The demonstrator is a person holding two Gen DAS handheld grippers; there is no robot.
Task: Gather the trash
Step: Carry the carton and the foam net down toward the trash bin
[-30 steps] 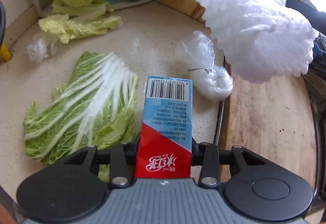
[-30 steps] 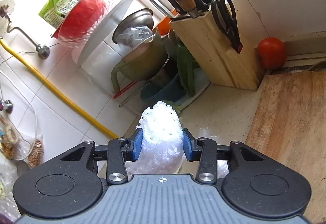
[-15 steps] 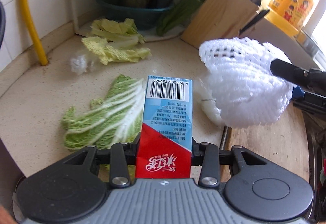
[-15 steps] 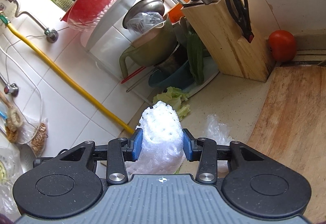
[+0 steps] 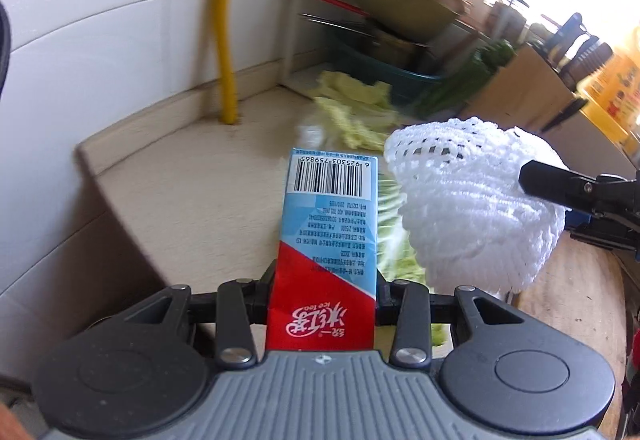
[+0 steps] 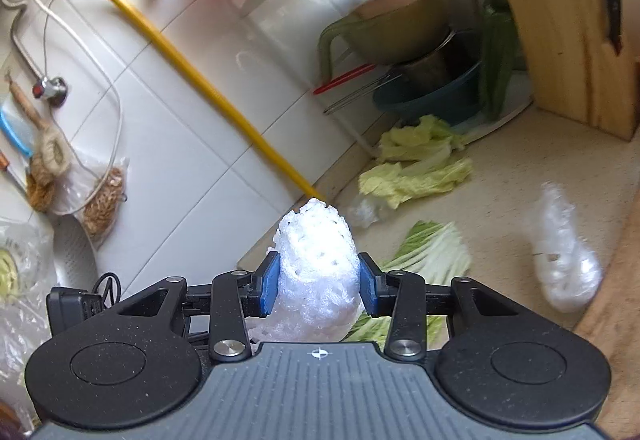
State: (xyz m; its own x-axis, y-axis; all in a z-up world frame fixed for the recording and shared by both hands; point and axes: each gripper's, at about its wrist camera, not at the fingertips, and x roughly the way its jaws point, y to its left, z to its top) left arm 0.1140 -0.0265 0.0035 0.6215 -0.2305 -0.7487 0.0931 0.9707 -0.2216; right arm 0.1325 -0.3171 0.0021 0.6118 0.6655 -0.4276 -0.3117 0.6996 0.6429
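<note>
**Carton and foam net held above the table**

A red and blue carton (image 5: 326, 260) is clamped between the fingers of the left tool (image 5: 322, 298), barcode end pointing away, above the table (image 5: 192, 180). A white foam net (image 6: 316, 272) is squeezed between the blue pads (image 6: 267, 290) of the right tool (image 6: 318, 290).

In the left view alone, the net (image 5: 472, 200) is seen from the side at 2 o'clock of the carton, with one black finger (image 5: 560, 184) of the right tool lying across it; the carton is not seen in the right view.

Only in the right view are a crumpled plastic bag (image 6: 564, 260) at 3 o'clock, a cabbage leaf (image 6: 428, 248) just behind the tool and pale leaves (image 6: 416, 168) at 1 o'clock shown sharply. A yellow pipe (image 6: 180, 52) appears on the tiled wall in both views.
</note>
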